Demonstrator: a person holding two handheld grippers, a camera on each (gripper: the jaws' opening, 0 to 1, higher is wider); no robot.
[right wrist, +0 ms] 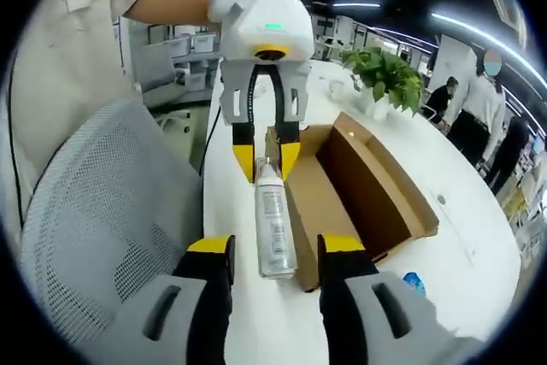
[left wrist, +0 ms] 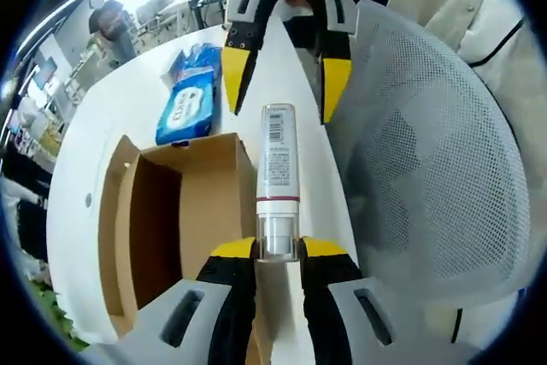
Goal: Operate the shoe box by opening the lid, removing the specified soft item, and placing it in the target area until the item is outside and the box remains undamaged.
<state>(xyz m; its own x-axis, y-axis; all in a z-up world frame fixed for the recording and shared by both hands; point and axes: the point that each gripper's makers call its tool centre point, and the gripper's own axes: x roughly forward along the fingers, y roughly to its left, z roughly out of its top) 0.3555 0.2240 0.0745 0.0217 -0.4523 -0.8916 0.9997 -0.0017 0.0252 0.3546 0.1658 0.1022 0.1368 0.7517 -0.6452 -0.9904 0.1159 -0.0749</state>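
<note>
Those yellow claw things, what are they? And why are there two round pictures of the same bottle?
The claws are grippers, tools a person holds, one in each hand. Each carries a small camera looking out along its two jaws, so you get two round pictures, one from each side.

In the left gripper view, the left gripper sits at the bottom, pinching the clear cap end of a white tube-shaped bottle. The other claws at the top are the right gripper, open around the far end.

The right gripper view looks back the other way: the right gripper is at the bottom, jaws apart beside the bottle, and the left gripper holds it across from us.

On the white table lie an open cardboard box and a blue packet. A mesh chair stands beside it.
</note>
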